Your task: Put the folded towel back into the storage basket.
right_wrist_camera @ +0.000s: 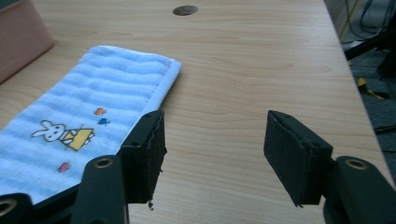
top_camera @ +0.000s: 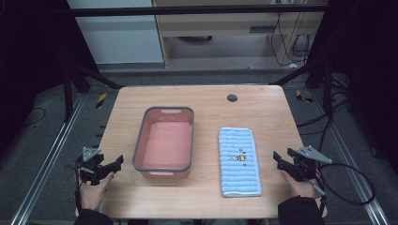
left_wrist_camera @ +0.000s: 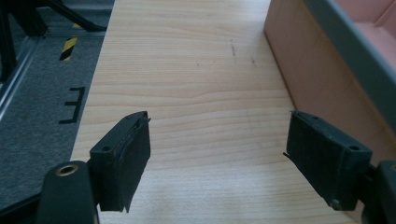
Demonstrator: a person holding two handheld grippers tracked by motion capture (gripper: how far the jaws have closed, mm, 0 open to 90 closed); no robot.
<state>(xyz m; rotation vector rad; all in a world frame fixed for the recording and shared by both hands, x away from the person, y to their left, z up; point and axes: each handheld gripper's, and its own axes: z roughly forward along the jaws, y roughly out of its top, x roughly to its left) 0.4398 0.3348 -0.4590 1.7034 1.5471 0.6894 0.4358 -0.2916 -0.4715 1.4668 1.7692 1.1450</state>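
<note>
A pink basin with a grey rim (top_camera: 164, 142) sits left of the table's middle, and its outer wall (left_wrist_camera: 322, 79) shows at the right of the left gripper view. A folded light-blue striped towel (top_camera: 239, 161) with a small cartoon print lies flat to the basin's right; the right gripper view has this towel (right_wrist_camera: 79, 121) at its left. My left gripper (top_camera: 112, 165) is open at the table's front left edge, apart from the basin, jaws (left_wrist_camera: 218, 154) empty over bare wood. My right gripper (top_camera: 278, 158) is open at the front right edge, just right of the towel, with nothing between its jaws (right_wrist_camera: 214, 149).
The wooden table (top_camera: 202, 101) has a round dark cable hole (top_camera: 232, 98) near its far edge, also seen as a hole (right_wrist_camera: 185, 10) in the right gripper view. Dark frame legs, cables and grey floor surround the table. Bare wood lies between basin and towel.
</note>
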